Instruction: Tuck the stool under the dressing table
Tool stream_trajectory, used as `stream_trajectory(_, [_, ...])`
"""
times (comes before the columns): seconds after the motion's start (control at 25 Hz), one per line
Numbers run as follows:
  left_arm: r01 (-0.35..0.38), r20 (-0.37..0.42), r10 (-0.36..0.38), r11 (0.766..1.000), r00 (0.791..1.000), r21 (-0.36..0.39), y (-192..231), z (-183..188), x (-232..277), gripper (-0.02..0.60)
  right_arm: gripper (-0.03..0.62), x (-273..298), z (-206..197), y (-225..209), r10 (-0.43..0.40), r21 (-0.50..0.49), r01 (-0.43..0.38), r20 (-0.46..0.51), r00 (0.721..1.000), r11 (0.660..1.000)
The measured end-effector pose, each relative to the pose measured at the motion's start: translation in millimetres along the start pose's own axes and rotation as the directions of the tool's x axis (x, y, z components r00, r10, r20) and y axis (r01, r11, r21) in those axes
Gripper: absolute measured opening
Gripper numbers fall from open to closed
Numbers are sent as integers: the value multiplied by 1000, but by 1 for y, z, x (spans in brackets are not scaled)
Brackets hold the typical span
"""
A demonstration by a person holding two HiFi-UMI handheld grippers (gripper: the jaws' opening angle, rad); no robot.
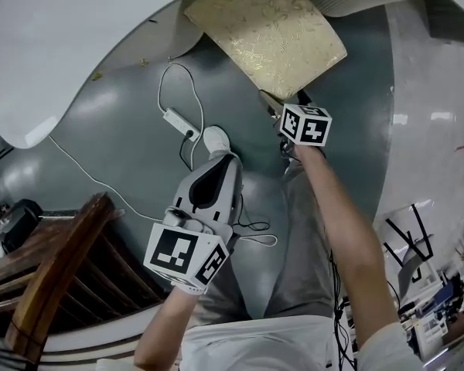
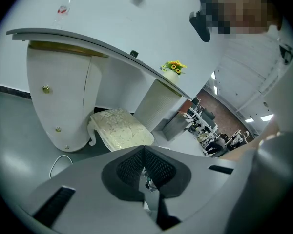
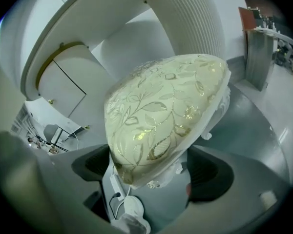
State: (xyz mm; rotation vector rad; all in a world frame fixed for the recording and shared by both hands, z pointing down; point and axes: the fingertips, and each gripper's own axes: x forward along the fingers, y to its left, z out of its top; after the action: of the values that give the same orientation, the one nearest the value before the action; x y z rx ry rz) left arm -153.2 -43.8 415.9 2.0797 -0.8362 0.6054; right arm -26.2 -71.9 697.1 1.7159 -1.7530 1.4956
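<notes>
The stool (image 1: 267,29) has a squarish cushion in pale gold fabric with a shiny leaf pattern, sitting on a white carved frame with curly little legs. It stands on the grey floor in the knee gap of the dressing table (image 1: 77,45), between the rounded cabinet (image 2: 58,101) with gold knobs and the ribbed white leg (image 2: 156,106). From the head view its far edge is right at the rim of the curved white top, and most of the seat sticks out.

Other stuff around: a white power strip (image 1: 179,122) with its cable looping over the floor just in front of the stool, a brown wooden piece of furniture (image 1: 54,269) at lower left, and a small pot of yellow flowers (image 2: 173,66) up on the table.

The right gripper (image 3: 154,174) has its jaws spread wide, with the stool's near corner poking in between them; the pads aren't pressing on it. The left gripper (image 2: 144,150) is clamped together with nothing in it, hanging over the floor a bit back from the stool, cable side
</notes>
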Motion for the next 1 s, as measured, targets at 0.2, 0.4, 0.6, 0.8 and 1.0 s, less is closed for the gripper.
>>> stream_trajectory(0.2, [1, -5, -1, 1000, 1000, -17, 18, -3, -4, 8, 450, 5, -1, 0, -38, 79, 36, 32, 999, 996])
stream_trajectory(0.4, [2, -4, -2, 1000, 1000, -18, 32, 2, -9, 8, 408, 3, -3, 4, -68, 180, 53, 75, 995, 982])
stream_trajectory(0.6, [-11, -6, 10, 1000, 1000, -27, 41, 0, -14, 8, 407, 2, -2, 3, -84, 182, 67, 89, 992, 981])
stream_trajectory(0.8, [-18, -5, 17, 999, 1000, -34, 43, 3, -14, 8, 407, 1, 5, 0, -107, 168, 87, 110, 988, 982])
stream_trajectory(1.0, [-16, -4, 16, 999, 1000, -39, 38, 9, -4, 8, 405, 1, 32, -17, -122, 140, 102, 142, 982, 985])
